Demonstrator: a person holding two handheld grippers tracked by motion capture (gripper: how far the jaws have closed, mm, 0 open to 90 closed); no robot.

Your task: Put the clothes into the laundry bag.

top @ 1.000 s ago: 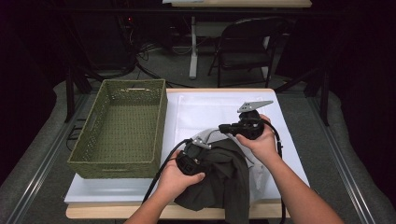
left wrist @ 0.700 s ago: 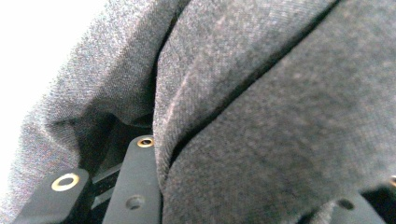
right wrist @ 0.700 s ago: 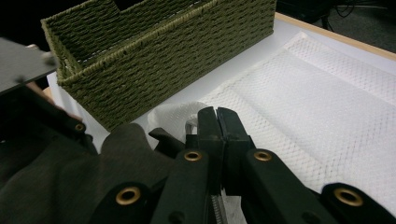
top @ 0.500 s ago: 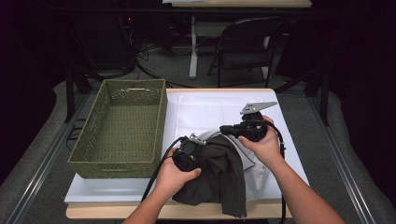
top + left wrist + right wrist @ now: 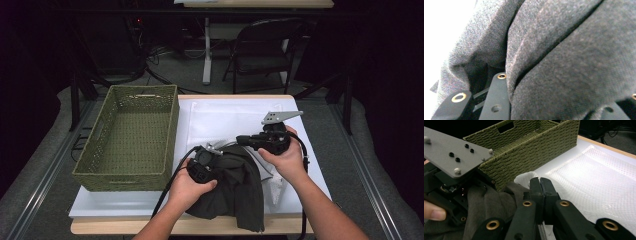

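Note:
A dark grey garment (image 5: 240, 190) lies bunched at the table's front edge, partly over a white cloth (image 5: 272, 175). My left gripper (image 5: 216, 156) sits at the garment's left side, and a thick fold of that garment (image 5: 574, 62) is pinched between its jaws. My right gripper (image 5: 240, 139) hovers just above the garment's far edge, pointing left. Its pads (image 5: 541, 183) are pressed together, shut, with nothing seen between them. Just behind their tips lie the white cloth (image 5: 525, 177) and the garment (image 5: 489, 202). The left gripper's grey plate (image 5: 454, 155) is close by.
A green woven basket (image 5: 120, 181) stands on the left of the table, its wall (image 5: 531, 147) near both grippers. A white quilted mat (image 5: 225, 120) covers the far middle of the table. A chair (image 5: 260, 50) and cables are on the floor beyond.
My right gripper has drifted slightly to the right and upward, still shut. The left hand and its hold on the garment look the same.

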